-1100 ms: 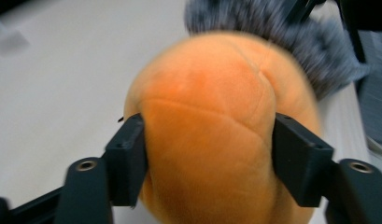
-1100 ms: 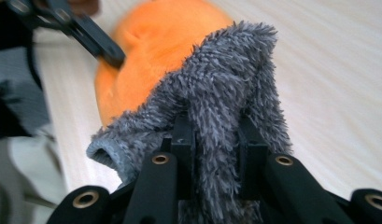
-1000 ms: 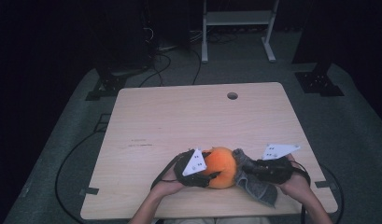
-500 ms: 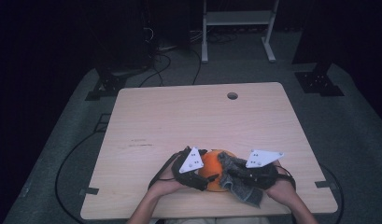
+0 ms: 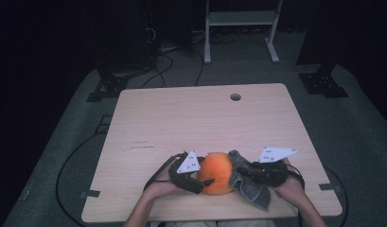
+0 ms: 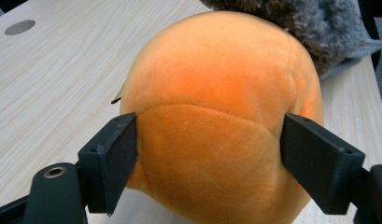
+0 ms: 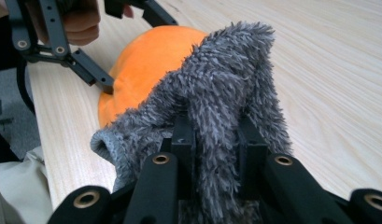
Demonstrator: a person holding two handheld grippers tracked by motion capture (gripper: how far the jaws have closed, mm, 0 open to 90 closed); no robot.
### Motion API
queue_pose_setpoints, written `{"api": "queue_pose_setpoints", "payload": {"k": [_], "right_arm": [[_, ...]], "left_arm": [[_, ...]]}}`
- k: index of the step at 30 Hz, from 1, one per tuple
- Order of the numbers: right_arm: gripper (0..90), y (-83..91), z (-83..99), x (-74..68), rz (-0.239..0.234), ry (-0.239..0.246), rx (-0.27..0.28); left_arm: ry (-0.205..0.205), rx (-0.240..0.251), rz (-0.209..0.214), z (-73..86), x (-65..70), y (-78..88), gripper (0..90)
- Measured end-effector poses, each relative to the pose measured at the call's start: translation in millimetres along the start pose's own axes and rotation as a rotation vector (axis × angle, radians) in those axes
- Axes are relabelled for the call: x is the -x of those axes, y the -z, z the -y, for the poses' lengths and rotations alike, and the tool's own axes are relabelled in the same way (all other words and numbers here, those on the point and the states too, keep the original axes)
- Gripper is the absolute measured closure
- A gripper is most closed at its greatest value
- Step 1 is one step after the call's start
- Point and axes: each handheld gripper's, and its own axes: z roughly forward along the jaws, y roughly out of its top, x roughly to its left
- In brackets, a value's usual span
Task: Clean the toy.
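A pale wooden table (image 5: pixel 200 127) is standing on a grey floor mat in a dark room, with a white frame (image 5: pixel 241 21) behind it. A round hole (image 5: pixel 235 97) is sitting near the table's far edge.

An orange plush toy (image 5: pixel 216 172) is resting on the table near the near edge, well apart from the hole. The toy is rounded, with no marked long axis; in the left gripper view its seam is running across its near face.

The left gripper (image 5: pixel 200 182) is reaching in from the toy's left side. Its jaws have just been closing, and they are now flanking the toy, one black pad on each side. In the left gripper view the pads (image 6: pixel 116 161) are lying right against the plush; whether they are pressing into it cannot be told.

A grey fuzzy cloth (image 5: pixel 245 182) is lying just beside the toy on its right, touching it. Its long axis is running from the toy toward the near edge of the table. The right gripper (image 5: pixel 245 171) is pinching a fold of this cloth, with its jaws closed narrowly on the fabric. In the right gripper view the fold is rising upright between them.
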Motion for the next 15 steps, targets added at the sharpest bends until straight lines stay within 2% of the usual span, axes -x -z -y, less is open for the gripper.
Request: {"api": "queue_pose_setpoints", "payload": {"k": [1,3,4,6,8,10,11,13,15], "right_arm": [[72.7,-2.6,0.0,-0.7,0.001,0.012,-0.009],[72.6,-6.9,5.3,3.3,-0.007,-0.012,-0.019],[72.6,-8.3,8.8,6.2,0.0,-0.022,-0.032],[72.5,-12.1,16.3,10.2,0.056,0.001,-0.092],[72.6,-10.2,20.2,14.7,0.052,-0.025,-0.104],[72.6,-4.9,17.4,15.4,0.058,-0.024,-0.096],[72.6,-2.8,14.4,14.7,0.053,-0.03,-0.075],[72.6,0.1,5.3,10.6,0.02,-0.031,-0.027],[72.3,-1.6,-2.1,5.4,0.003,-0.006,-0.016]], "left_arm": [[0.003,0.005,0.004,0.8,-0.5,0.2,20.3],[0.012,0.012,0.012,2.1,-1.0,0.1,20.0],[0.017,0.011,0.012,2.1,-1.3,-0.1,19.8],[0.02,0.012,0.013,2.1,-1.4,-0.4,19.5],[0.023,0.005,0.015,1.6,-1.5,-0.1,19.1],[0.013,0.001,0.018,1.5,-1.0,0.1,19.1],[0.01,0.0,0.02,1.3,-0.5,-0.1,19.1],[0.004,0.0,0.027,0.5,0.6,-0.6,19.1],[-0.01,-0.019,0.039,-1.7,0.4,2.1,17.1]]}}
